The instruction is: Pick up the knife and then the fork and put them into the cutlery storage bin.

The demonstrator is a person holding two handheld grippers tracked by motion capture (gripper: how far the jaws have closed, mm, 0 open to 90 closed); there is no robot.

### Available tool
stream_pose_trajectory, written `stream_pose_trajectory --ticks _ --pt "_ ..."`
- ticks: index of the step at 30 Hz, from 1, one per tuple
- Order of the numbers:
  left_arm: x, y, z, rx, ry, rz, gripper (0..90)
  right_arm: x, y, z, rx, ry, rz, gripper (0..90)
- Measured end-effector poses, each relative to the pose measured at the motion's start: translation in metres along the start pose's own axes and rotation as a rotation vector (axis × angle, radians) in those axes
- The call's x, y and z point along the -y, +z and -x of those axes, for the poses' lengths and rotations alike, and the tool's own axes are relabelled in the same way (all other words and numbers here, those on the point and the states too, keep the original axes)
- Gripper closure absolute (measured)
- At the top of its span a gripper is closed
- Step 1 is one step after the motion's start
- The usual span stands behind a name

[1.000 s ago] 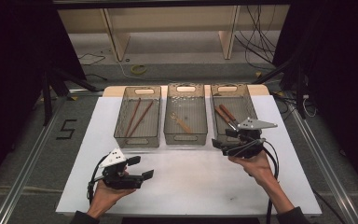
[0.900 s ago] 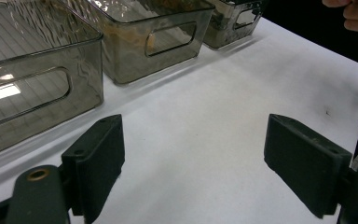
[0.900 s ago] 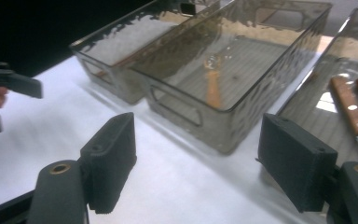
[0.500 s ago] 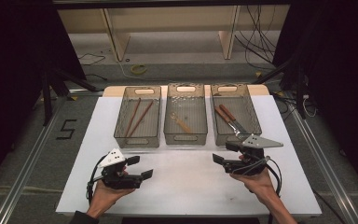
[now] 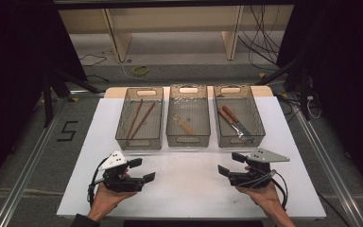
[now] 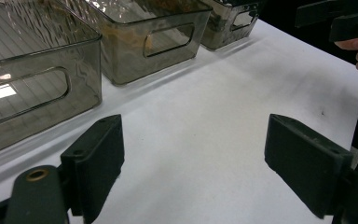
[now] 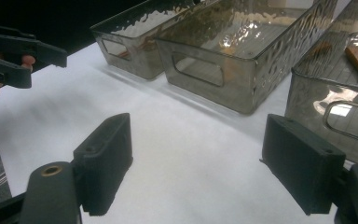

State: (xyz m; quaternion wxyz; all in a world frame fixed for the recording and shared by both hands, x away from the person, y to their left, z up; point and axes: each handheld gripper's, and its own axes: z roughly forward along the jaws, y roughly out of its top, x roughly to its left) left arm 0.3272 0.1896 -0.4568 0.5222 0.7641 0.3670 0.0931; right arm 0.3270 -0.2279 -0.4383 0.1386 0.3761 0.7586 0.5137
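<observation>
Both black two-jaw grippers, left [image 5: 142, 170] and right [image 5: 228, 165], rest low over the white tabletop [image 5: 189, 189], jaws spread wide and empty, pointing inward before three smoky clear plastic bins [image 5: 188, 137].

Three clear bins [image 5: 188, 115], two chopsticks [image 5: 138, 118], two brown-handled utensils [image 5: 232, 121], two grippers [image 5: 142, 170].

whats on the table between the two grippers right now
Nothing: in the high view the stretch of white table between the left gripper and the right gripper is bare. The three bins sit farther back.
</observation>
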Motion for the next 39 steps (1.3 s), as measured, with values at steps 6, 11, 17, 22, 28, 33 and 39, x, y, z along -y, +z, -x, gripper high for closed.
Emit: stream_pose_trajectory --ticks 6,11,17,22,28,33,39 --pt "0.000 0.000 0.001 0.003 0.007 0.000 19.0 0.006 -0.008 -0.001 -0.001 0.008 0.023 24.6" --pt "0.000 0.000 0.001 0.005 0.009 0.001 18.9 0.013 -0.011 0.000 0.001 0.011 0.019 24.8" --pt "0.000 0.000 0.001 0.004 0.011 0.001 18.9 0.013 -0.011 0.001 0.005 0.012 0.019 24.9" --pt "0.000 0.000 0.001 0.003 0.013 0.002 18.9 0.013 -0.011 0.001 0.005 0.010 0.020 24.9" --pt "0.000 0.000 0.001 0.003 0.014 0.001 18.9 0.013 -0.011 0.001 0.005 0.011 0.021 24.9" --pt "0.000 0.000 0.001 0.002 0.014 0.002 18.9 0.013 -0.011 0.001 0.004 0.010 0.020 24.9" --pt "0.000 0.000 0.001 0.002 0.015 0.002 18.9 0.013 -0.011 0.001 0.003 0.012 0.022 24.8"
